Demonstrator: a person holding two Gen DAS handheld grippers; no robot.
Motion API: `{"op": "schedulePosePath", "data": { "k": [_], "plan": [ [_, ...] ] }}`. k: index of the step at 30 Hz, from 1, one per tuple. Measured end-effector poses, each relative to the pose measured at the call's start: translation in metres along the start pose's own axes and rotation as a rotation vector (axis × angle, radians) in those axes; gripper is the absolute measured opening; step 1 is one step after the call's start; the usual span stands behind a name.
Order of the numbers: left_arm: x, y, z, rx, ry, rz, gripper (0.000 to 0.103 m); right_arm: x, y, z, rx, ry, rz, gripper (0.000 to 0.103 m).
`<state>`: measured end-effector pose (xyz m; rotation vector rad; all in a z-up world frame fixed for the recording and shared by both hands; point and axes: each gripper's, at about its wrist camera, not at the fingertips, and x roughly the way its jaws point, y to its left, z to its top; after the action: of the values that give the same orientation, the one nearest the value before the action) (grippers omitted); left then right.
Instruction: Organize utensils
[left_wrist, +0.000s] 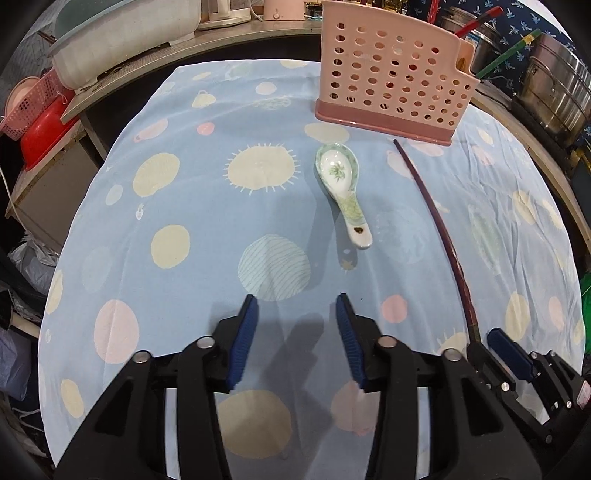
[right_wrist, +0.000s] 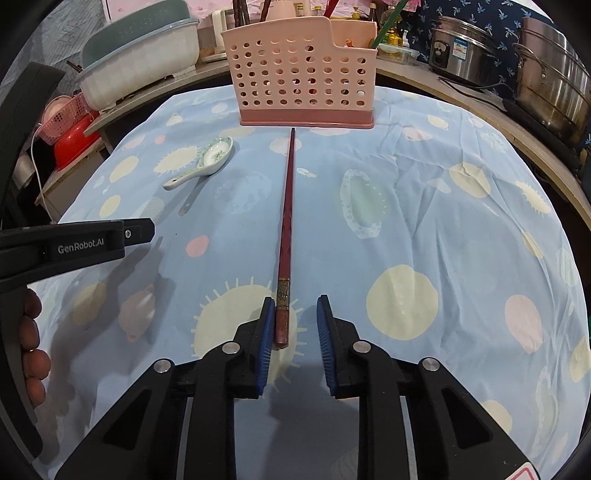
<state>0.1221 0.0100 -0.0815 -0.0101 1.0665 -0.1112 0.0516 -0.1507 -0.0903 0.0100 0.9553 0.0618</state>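
A dark red chopstick (right_wrist: 286, 229) lies on the blue patterned cloth (right_wrist: 424, 206), its tip toward the pink perforated utensil holder (right_wrist: 303, 74). My right gripper (right_wrist: 294, 325) is open with its jaws on either side of the chopstick's thick near end; the left pad (right_wrist: 266, 332) is next to it. A white-and-green ceramic spoon (left_wrist: 343, 188) lies bowl-up on the cloth ahead of my left gripper (left_wrist: 297, 332), which is open, empty and apart from it. The chopstick (left_wrist: 436, 229), the holder (left_wrist: 391, 81) and the right gripper (left_wrist: 491, 347) also show in the left wrist view. The spoon (right_wrist: 203, 162) and the left gripper's body (right_wrist: 74, 243) also show in the right wrist view.
The holder contains red and green chopsticks (left_wrist: 506, 51). Steel pots (right_wrist: 546, 74) stand at the back right. A white and grey-green tub (right_wrist: 140, 59) sits on a shelf at the back left, above a red basin (left_wrist: 44, 133) and a pink basket (left_wrist: 33, 99).
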Motion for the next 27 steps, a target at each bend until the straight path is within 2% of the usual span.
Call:
{"op": "schedulePosePath", "data": {
  "k": [3, 6, 13, 22, 25, 27],
  "plan": [
    [-0.003, -0.003, 0.005, -0.001, -0.015, -0.014, 0.048, 0.0, -0.001, -0.001, -0.002, -0.004, -0.003, 0.016],
    [-0.002, -0.008, 0.01, 0.001, -0.017, -0.025, 0.049, 0.0, -0.002, -0.001, 0.0, -0.005, -0.001, 0.007],
    [0.008, -0.021, 0.023, 0.009, -0.008, -0.052, 0.049, -0.001, -0.005, 0.0, 0.018, -0.004, 0.008, 0.007],
    [0.02, -0.008, 0.041, -0.092, 0.01, -0.113, 0.049, 0.0, -0.008, 0.0, 0.031, -0.001, 0.022, 0.007],
    [0.027, -0.008, 0.045, -0.093, 0.024, -0.114, 0.045, 0.001, -0.009, 0.002, 0.034, -0.001, 0.025, 0.007],
    [0.029, -0.007, 0.046, -0.09, 0.029, -0.121, 0.036, 0.001, -0.01, 0.002, 0.036, 0.0, 0.028, 0.007]
  ]
}}
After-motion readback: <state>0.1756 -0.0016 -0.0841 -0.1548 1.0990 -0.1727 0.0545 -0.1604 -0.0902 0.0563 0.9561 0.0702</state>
